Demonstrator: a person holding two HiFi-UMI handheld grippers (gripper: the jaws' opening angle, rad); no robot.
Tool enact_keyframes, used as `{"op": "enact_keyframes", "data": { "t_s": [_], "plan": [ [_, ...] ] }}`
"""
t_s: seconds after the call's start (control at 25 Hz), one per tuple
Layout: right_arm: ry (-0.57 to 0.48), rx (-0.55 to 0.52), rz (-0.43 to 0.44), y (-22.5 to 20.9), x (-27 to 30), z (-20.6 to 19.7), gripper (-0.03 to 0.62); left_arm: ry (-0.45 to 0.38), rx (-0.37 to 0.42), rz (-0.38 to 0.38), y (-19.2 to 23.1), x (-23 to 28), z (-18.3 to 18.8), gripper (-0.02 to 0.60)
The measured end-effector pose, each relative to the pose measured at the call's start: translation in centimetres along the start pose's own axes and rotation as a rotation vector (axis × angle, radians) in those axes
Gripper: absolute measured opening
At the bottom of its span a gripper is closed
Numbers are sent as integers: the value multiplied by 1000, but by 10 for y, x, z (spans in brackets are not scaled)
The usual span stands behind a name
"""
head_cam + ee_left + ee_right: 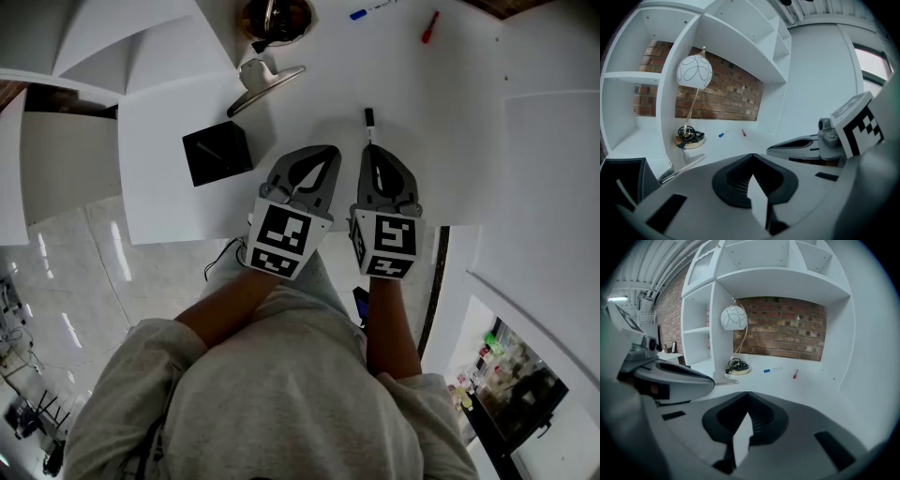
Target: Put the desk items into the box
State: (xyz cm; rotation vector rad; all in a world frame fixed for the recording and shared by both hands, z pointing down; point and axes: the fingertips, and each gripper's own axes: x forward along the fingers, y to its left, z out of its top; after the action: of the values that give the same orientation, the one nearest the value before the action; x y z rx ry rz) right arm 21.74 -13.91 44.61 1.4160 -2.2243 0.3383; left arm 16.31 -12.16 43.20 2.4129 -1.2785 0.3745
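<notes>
A black open box (217,153) stands on the white desk (450,141), left of my grippers; its corner shows in the left gripper view (623,180), with a thin pale stick inside. My left gripper (329,150) (751,158) and right gripper (373,148) (747,394) hover side by side over the desk's front, both shut and empty. A black marker (369,121) lies just beyond the right gripper's tip. Far back lie a blue marker (370,11) (772,369) and a red pen (429,26) (795,374).
A globe lamp (694,72) stands on a round wooden base with a coiled cord (275,19) at the back. A flat silver metal piece (265,82) lies between the base and the box. White shelves (112,47) rise to the left, and a wall panel (553,169) stands on the right.
</notes>
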Motion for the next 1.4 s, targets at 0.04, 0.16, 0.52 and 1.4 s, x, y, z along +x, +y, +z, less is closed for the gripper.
{"op": "enact_keyframes", "data": {
  "t_s": [0.04, 0.16, 0.52, 1.4],
  "plan": [
    [14, 2, -1, -2, 2, -3, 17, 4, 0, -2, 0, 2, -1, 9],
    [66, 11, 4, -10, 10, -12, 17, 16, -2, -8, -1, 10, -4, 9],
    [278, 42, 26, -27, 35, -45, 18, 46, -33, -20, 1, 28, -12, 9],
    [696, 34, 113, -40, 77, -99, 106, 66, -72, -2, 23, 31, -18, 9]
  ]
}}
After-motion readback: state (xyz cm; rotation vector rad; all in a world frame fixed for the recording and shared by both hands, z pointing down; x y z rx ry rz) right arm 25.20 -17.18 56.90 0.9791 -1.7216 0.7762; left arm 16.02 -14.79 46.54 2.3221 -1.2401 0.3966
